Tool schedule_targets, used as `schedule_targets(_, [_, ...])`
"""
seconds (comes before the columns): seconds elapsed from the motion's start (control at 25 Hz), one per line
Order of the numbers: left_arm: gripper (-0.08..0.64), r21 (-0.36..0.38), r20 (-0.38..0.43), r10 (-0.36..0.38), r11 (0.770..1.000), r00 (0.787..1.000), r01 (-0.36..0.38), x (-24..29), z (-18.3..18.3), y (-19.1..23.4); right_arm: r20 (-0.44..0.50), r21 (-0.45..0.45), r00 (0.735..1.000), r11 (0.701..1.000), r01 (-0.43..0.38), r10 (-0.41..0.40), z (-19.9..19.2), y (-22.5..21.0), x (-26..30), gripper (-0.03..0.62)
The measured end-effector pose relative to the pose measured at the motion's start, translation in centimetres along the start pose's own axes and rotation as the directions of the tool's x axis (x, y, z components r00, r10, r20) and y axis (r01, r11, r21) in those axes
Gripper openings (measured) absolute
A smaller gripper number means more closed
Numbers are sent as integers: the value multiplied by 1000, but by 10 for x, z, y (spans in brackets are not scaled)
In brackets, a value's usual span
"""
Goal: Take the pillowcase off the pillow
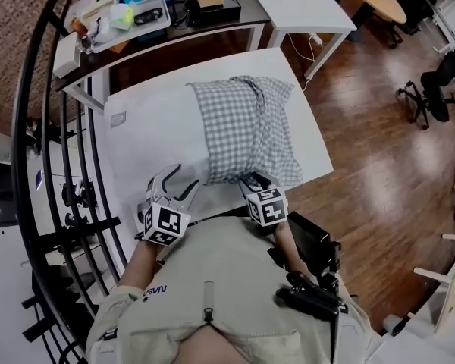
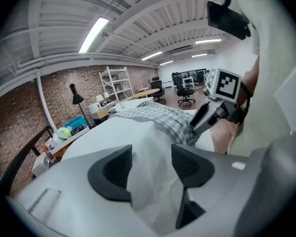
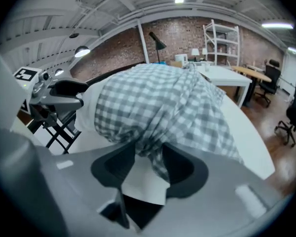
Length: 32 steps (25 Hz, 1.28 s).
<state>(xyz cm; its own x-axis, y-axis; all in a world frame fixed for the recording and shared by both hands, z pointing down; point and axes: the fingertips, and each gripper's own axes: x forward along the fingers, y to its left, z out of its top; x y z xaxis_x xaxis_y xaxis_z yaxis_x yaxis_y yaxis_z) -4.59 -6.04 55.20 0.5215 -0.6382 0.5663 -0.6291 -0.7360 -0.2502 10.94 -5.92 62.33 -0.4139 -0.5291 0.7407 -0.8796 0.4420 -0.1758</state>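
A: Well, where do we stand?
B: We stand at the near edge of the white table (image 1: 148, 139), with wooden floor (image 1: 364, 165) to its right and a cluttered dark desk (image 1: 212, 23) beyond its far end.
A: And the pillow?
B: It lies on the table in front of us, running away from us. The checked pillowcase (image 1: 246, 127) covers most of it, creased and bunched at the far end, with its near hem close to our grippers. In the left gripper view a bare white mound of the pillow (image 2: 138, 139) shows on the near side of the check.
A: What of our left gripper (image 1: 180, 179)?
B: It points down at the table just left of the pillowcase's near corner. Its jaws stand well apart, and white cloth runs loosely between the pads (image 2: 113, 174), which do not pinch it.
A: And the right gripper (image 1: 255, 180)?
B: It sits at the near hem. Its jaws gape as well, and a fold of the check and a strip of white cloth lie in the gap, pressed by neither pad
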Motion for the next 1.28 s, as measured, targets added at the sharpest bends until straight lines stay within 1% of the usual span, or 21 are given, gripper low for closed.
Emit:
schedule_targets(0.08, [270,62,-63,-35,997,997,39,12,-17,-16,-39,-13,999,1000,18,-19,-8,0,13,190])
schedule_targets(0.12, [278,95,-102,-35,994,994,45,21,-28,-20,-56,-26,997,999,42,-44,-11,-2,18,172])
schedule_targets(0.16, [272,129,-135,-21,991,991,39,29,-36,-19,-68,-48,995,996,70,-74,-12,-4,20,125])
schedule_targets(0.2, [177,155,-153,-4,988,988,28,35,-40,-16,-74,-75,992,992,98,-104,-12,-5,20,76])
schedule_targets(0.24, [110,163,-152,7,986,988,18,37,-38,-12,-70,-102,989,987,125,-133,-11,-6,17,38])
schedule_targets(0.28, [46,152,-136,11,988,991,10,35,-31,-7,-56,-127,985,980,154,-162,-8,-8,11,21])
schedule_targets(0.32, [24,133,-110,12,991,994,3,30,-21,-2,-35,-150,980,971,187,-194,-3,-10,4,17])
schedule_targets(0.4, [18,95,-53,20,995,998,-15,20,0,10,23,-194,962,943,271,-272,12,-17,-11,12])
schedule_targets(0.48, [17,50,-4,38,998,999,-38,12,16,23,84,-222,932,905,364,-354,29,-29,-25,9])
schedule_targets(0.6, [17,-7,44,63,998,997,-62,4,30,37,139,-195,881,860,472,-452,45,-62,-41,8])
schedule_targets(0.72, [17,-33,64,47,998,997,-45,6,36,38,128,-154,834,820,552,-537,51,-109,-54,8])
schedule_targets(0.8, [17,-49,69,28,999,997,-25,8,36,32,110,-152,808,793,590,-579,52,-135,-58,8])
schedule_targets(0.88, [15,-71,66,18,997,998,-13,11,33,26,92,-159,787,772,616,-610,47,-155,-54,8])
schedule_targets(0.92, [15,-83,62,15,997,998,-10,11,31,24,80,-160,781,766,623,-619,43,-163,-50,8])
schedule_targets(1.0, [15,-101,52,6,995,999,-1,12,27,21,48,-159,775,761,628,-630,34,-176,-42,8])
schedule_targets(1.08, [16,-116,38,-8,993,999,12,16,21,17,6,-148,779,769,621,-628,22,-184,-31,8])
schedule_targets(1.16, [15,-148,15,-26,989,1000,28,21,10,9,-48,-132,800,798,588,-597,8,-185,-18,8])
schedule_targets(1.24, [17,-171,-3,-55,984,998,54,26,-1,-3,-103,-123,834,839,530,-542,-5,-178,-10,9])
schedule_targets(1.28, [20,-170,-5,-74,983,997,72,27,-4,-11,-123,-117,850,858,500,-512,-9,-174,-11,11])
